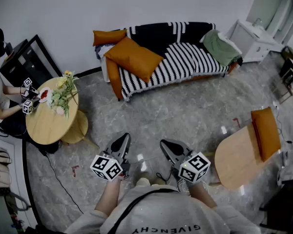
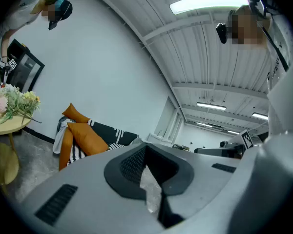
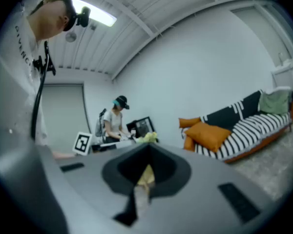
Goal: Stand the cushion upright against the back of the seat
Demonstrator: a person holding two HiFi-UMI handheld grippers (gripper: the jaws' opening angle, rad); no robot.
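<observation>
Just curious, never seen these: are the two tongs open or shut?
Both shut: the left tongs and right tongs each show jaws pressed together, nothing held between them.

I hold the left gripper (image 1: 122, 140) and the right gripper (image 1: 167, 146) side by side before my body, both pointing forward. On each one the jaws are closed together, holding nothing.

**One brand name, plus code markers**

The wearer's light grey shirt (image 1: 161, 213) carries "GIVENCHY" in dark capitals across the chest, upside down in the head view. The right gripper view shows part of the same lettering, "GIVENC", running down the shirt (image 3: 25, 40). Two white cubes (image 1: 106, 167) (image 1: 194, 167) bear only black square code markers, no letters
</observation>
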